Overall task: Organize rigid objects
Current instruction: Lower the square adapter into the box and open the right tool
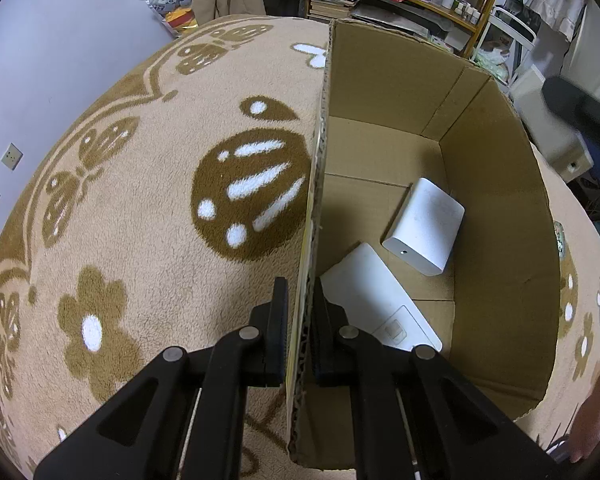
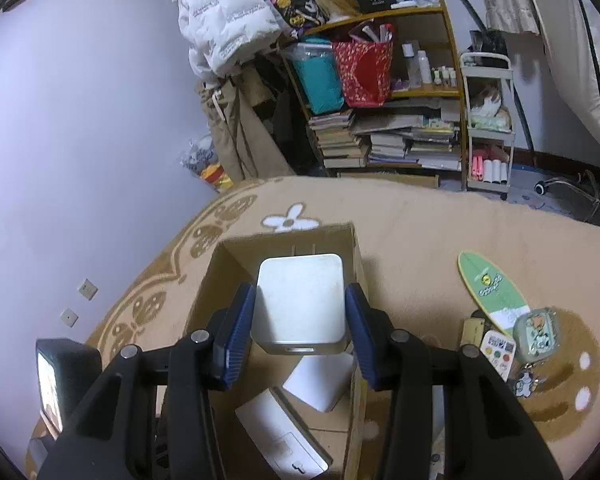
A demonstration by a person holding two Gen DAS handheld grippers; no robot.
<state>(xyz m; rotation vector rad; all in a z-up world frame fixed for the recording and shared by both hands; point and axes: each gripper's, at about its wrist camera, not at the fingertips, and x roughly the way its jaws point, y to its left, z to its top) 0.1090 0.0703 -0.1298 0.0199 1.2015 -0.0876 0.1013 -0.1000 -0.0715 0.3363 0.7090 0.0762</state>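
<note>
Cardboard box (image 1: pixel 500 208) stands open on a tan patterned blanket (image 1: pixel 140 200), and the left tool (image 1: pixel 300 320) is pressed together on the box's near wall, one finger outside and one inside, pinching the corrugated edge to steady it. Two white things already lie on the box floor: a blocky white adapter (image 1: pixel 424 226) and, just beside it, a flat white slab (image 1: pixel 376 300) with a printed square on its face, leaning toward the pinched wall.

The right tool (image 2: pixel 300 320) pinches a third white charger block (image 2: pixel 300 300) between its blue pads (image 2: pixel 236 336), jaws partly spread to the block's width, and holds it above the box opening. Metal prongs (image 2: pixel 303 249) stick out of the block's far end. Below it, in the right wrist view, the adapter (image 2: pixel 320 380) and the slab (image 2: pixel 280 436) show on the box floor.

The step in hand looks like the drop-off: carrying the block over the box. The next move probably calls for lowering it into bare floor toward the far end, clear of the two pieces already there, then spreading the jaws. A release from this height might let the block tumble onto the others.

Out on the blanket, well apart from the box, a green oval board (image 2: pixel 492 292), a small patterned case (image 2: pixel 538 338) and a card with coloured dots (image 2: pixel 498 354) appear not yet packed.
</note>
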